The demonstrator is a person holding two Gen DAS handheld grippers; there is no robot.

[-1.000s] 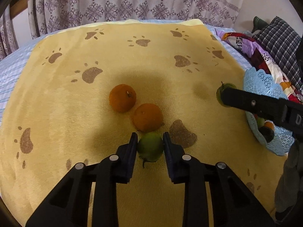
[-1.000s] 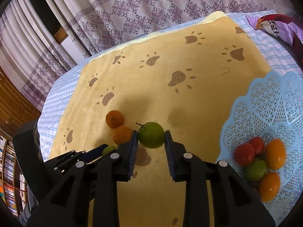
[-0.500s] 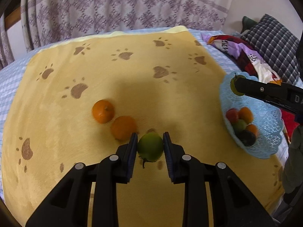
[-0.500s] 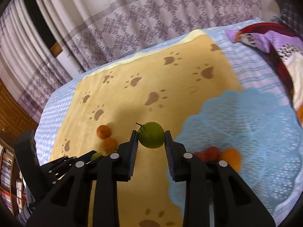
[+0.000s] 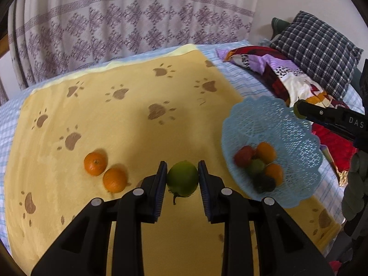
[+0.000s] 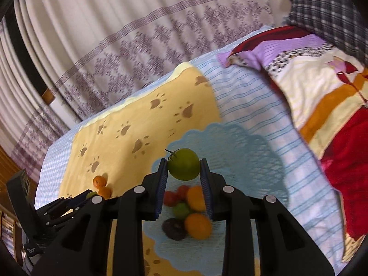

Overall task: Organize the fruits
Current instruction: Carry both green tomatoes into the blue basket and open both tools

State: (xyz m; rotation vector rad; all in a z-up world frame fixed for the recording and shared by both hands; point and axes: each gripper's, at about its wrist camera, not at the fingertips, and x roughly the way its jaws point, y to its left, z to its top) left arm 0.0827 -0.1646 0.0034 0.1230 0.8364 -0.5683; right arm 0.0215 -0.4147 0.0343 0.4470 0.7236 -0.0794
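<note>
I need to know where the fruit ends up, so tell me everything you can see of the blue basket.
The blue basket is a shallow, round dish that looks like light blue plastic, with an openwork lattice wall and a scalloped rim. It sits upright, partly on the yellow paw-print blanket and partly on the striped sheet. A small heap of fruit lies in its hollow: orange, red, green and one dark piece. The right gripper holds a green fruit above it, not touching it.
</note>
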